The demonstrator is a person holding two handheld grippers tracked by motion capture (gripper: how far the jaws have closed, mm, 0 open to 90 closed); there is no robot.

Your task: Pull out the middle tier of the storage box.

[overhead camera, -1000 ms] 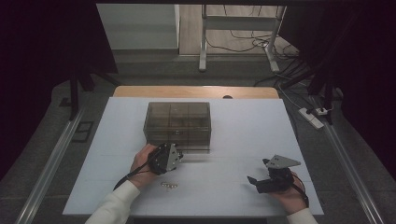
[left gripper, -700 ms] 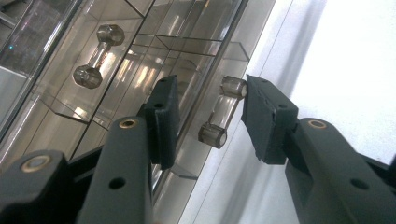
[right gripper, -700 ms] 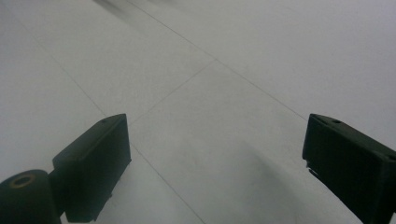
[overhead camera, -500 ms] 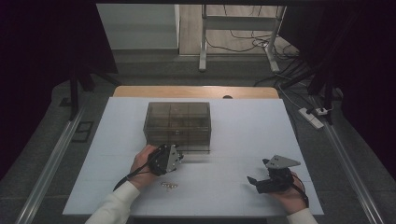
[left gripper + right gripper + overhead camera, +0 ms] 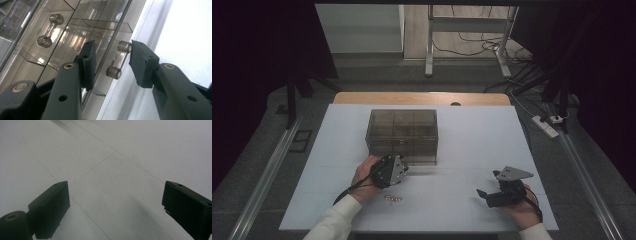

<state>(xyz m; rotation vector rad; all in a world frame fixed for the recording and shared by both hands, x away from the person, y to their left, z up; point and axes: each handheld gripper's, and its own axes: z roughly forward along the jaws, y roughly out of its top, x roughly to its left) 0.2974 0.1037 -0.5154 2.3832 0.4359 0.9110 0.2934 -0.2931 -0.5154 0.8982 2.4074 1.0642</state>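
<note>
A smoked, see-through drawer box (image 5: 402,134) stands in the middle of the white table (image 5: 472,135). My left gripper (image 5: 404,170) is at the box's front face, turned on its side. In the left gripper view its jaws (image 5: 112,51) straddle a clear bar handle (image 5: 117,60) on a drawer front. The right pad (image 5: 140,62) touches the handle's upper end, while a gap remains at the left pad (image 5: 87,62), so it is open. My right gripper (image 5: 483,193) rests near the table's front right, jaws (image 5: 115,205) wide apart over bare table.
A few small pale pieces (image 5: 394,198) lie on the table just in front of the left hand. A second drawer handle (image 5: 48,30) sits further along the box front. A power strip (image 5: 546,125) and cables lie on the floor past the table's right side.
</note>
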